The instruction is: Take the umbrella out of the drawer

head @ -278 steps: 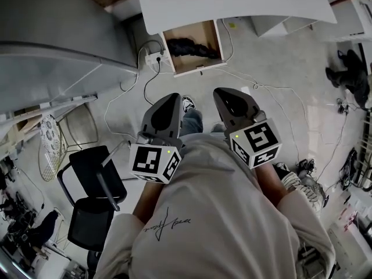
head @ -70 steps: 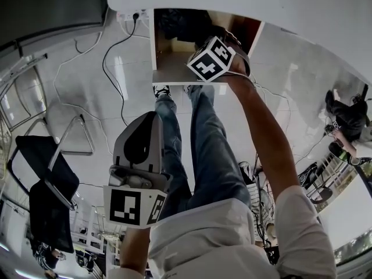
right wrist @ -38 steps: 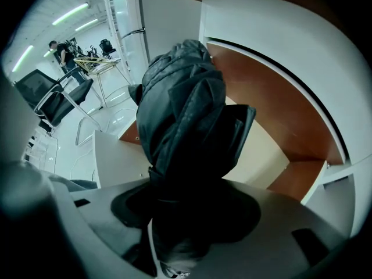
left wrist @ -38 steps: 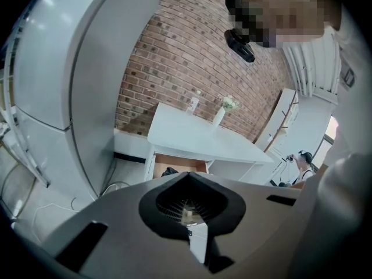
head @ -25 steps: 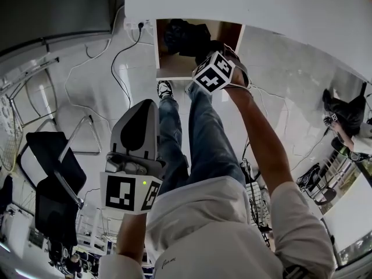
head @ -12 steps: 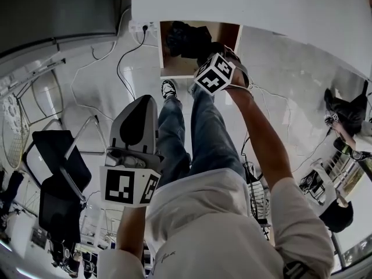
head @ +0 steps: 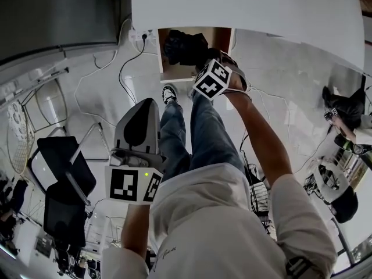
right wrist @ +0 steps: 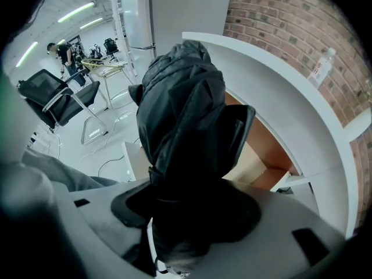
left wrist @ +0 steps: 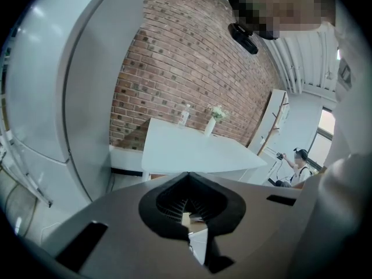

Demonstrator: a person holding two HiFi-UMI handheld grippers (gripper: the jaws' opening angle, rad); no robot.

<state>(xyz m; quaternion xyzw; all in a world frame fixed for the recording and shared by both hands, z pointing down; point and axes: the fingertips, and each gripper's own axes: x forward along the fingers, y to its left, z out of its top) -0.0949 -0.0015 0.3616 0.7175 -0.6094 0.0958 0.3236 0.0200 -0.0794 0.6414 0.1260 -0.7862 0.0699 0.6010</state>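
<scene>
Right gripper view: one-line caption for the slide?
Folded black umbrella clamped in the right tool, open wooden drawer under the white desk behind it.

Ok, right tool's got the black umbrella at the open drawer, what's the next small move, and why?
Probably draw the right tool back toward yourself and slightly up. Its jaws are clamped on the umbrella, whose bulk lies over the open drawer, close under the white tabletop; backing out should clear both the drawer walls and the table edge.
</scene>
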